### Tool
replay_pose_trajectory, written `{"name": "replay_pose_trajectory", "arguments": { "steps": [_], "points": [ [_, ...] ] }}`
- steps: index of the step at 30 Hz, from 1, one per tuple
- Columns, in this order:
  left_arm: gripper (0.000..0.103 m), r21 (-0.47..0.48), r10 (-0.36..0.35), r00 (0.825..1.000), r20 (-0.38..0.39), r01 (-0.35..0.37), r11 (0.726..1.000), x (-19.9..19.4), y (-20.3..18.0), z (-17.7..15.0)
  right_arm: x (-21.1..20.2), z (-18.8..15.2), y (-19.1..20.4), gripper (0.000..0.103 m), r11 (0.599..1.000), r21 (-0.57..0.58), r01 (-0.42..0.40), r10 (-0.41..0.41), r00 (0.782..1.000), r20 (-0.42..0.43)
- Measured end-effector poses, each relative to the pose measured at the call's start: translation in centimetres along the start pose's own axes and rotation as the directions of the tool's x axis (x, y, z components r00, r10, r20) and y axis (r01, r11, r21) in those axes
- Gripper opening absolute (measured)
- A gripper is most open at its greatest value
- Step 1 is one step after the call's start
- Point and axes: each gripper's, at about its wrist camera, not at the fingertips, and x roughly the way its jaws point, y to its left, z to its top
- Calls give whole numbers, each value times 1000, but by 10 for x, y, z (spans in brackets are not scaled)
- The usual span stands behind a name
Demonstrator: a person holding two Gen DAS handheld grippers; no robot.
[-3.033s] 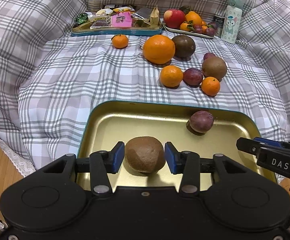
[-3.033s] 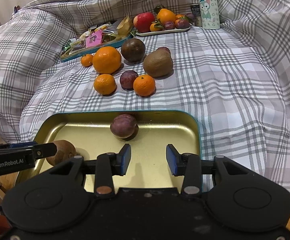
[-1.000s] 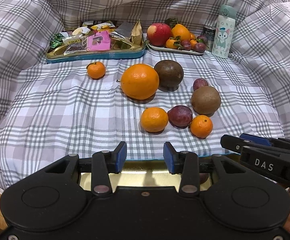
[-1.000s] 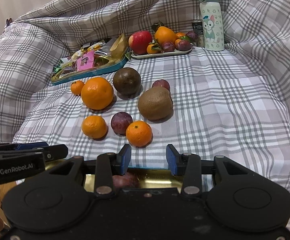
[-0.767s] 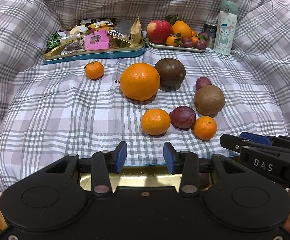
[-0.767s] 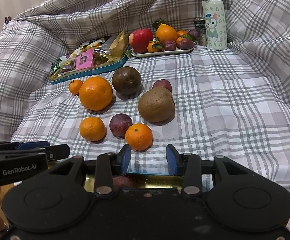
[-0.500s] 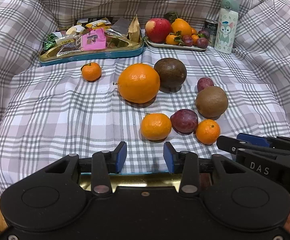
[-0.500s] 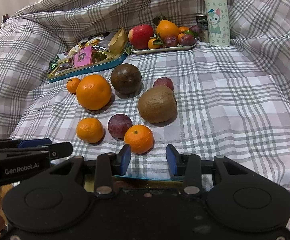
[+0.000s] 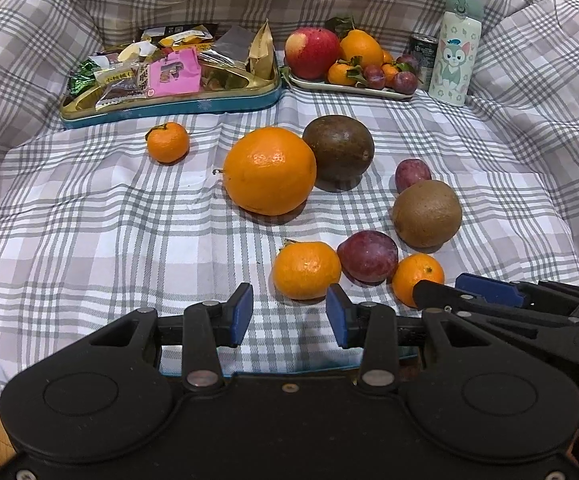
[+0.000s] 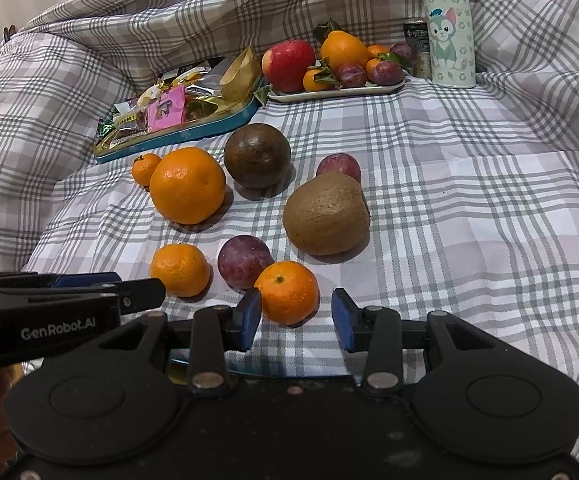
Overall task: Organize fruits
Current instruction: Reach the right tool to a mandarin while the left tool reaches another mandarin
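Right gripper (image 10: 293,319) open beside mandarin (image 10: 287,292); half-hidden in left view

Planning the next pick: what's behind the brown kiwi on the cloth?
A small plum sits right behind the kiwi, its lower part hidden. Whether they touch cannot be told.

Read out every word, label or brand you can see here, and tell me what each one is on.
"GenRobot.AI": white lettering on the side of the left tongs, seen from the right wrist.
Snack packets in the blue-rimmed tin: printed characters, too small to read.
Dark can beside the cartoon-cat bottle: label too blurred to read.
The bottle shows only a picture, no legible words.
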Motion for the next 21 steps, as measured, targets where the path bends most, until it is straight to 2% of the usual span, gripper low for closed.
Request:
{"name": "replay_pose_trajectory", "arguments": {
  "steps": [21],
  "points": [
    [49,-7,-34,999,-16,33,999,22,1,15,17,2,2,42,1000,9,-25,25,999,-24]
  ]
}}
